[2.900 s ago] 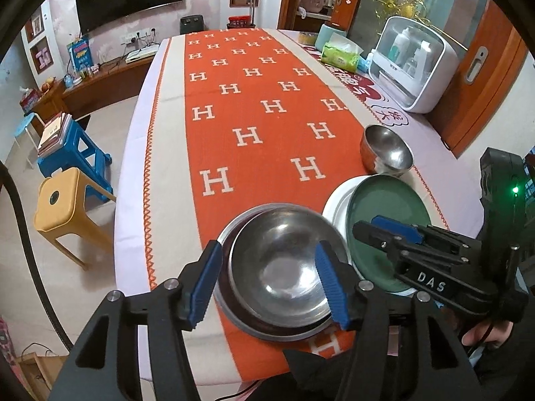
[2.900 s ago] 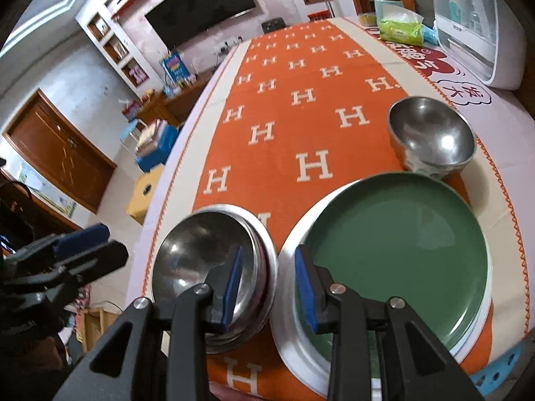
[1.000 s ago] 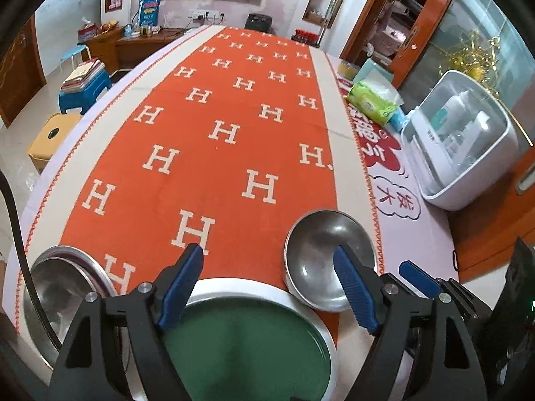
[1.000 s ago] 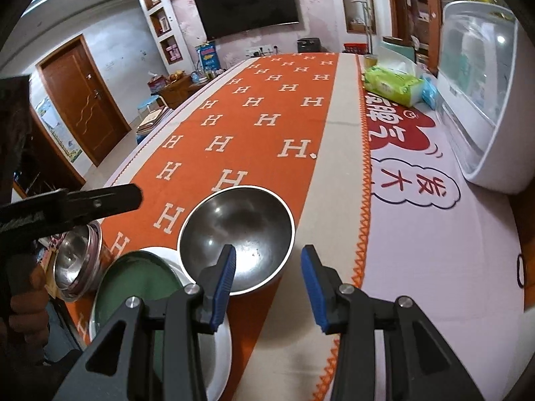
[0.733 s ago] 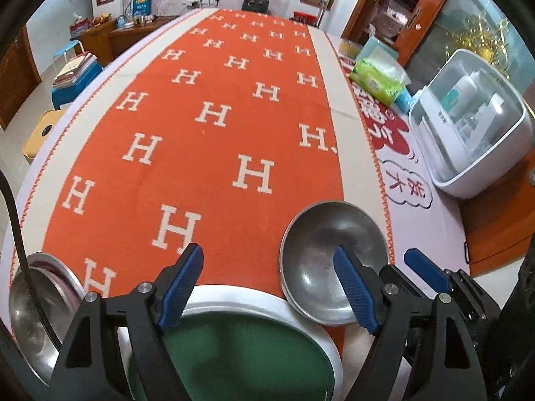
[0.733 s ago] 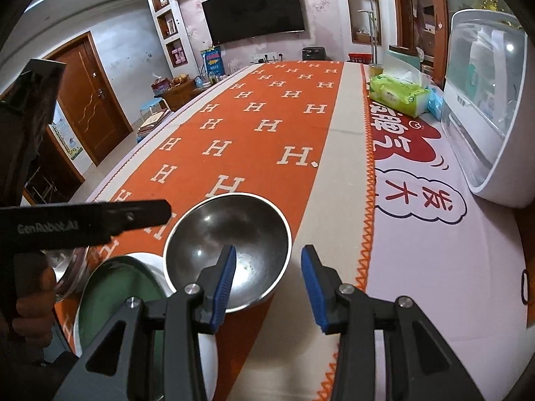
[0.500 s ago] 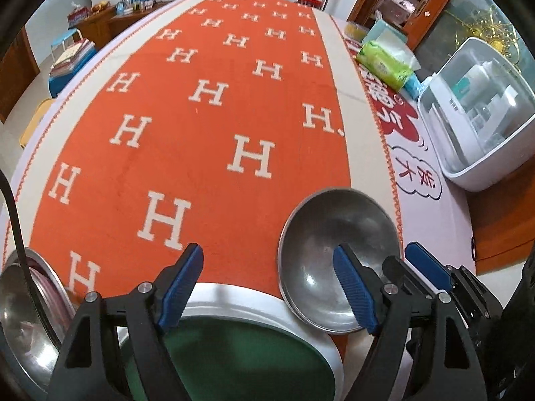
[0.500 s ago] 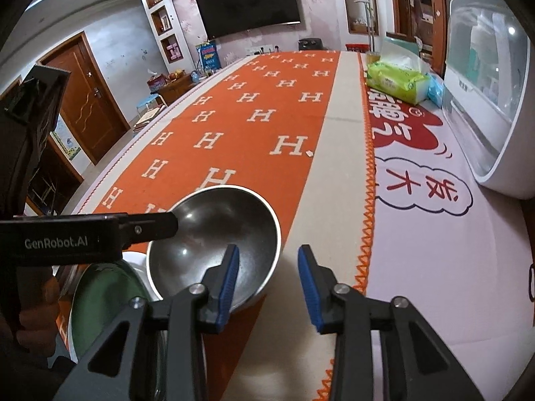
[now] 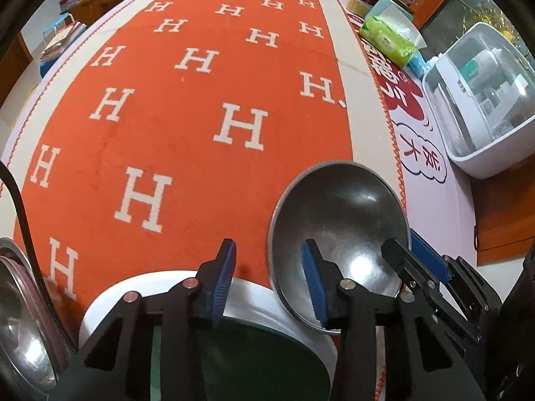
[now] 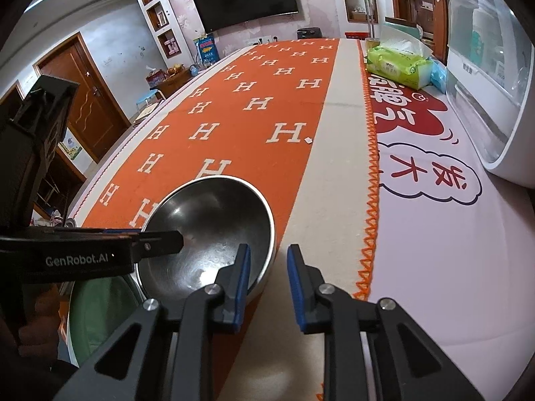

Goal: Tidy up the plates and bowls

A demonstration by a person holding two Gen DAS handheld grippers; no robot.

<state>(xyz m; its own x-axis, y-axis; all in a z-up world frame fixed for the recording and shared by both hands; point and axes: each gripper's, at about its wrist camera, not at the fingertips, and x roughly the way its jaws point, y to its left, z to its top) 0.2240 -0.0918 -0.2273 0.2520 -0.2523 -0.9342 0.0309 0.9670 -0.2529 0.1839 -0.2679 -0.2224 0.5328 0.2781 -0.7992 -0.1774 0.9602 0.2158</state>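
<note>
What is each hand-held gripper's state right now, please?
Left hand-held gripper: closing, steel bowl rim between, ungripped.
Right hand-held gripper: closing, same bowl rim between.

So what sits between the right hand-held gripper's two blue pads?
The near rim of the small stainless steel bowl, seen in the right wrist view: the right hand-held gripper straddles it, jaws closing.

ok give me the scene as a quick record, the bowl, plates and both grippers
bowl: steel, empty, on the orange cloth, next to the plates
left gripper: astride the bowl's left rim, one finger inside, jaws closing, pads not pressing yet
right gripper: astride the opposite rim, one finger inside, jaws closing, gap visible
green plate: lies on the white plate
second bowl: steel, far left
</note>
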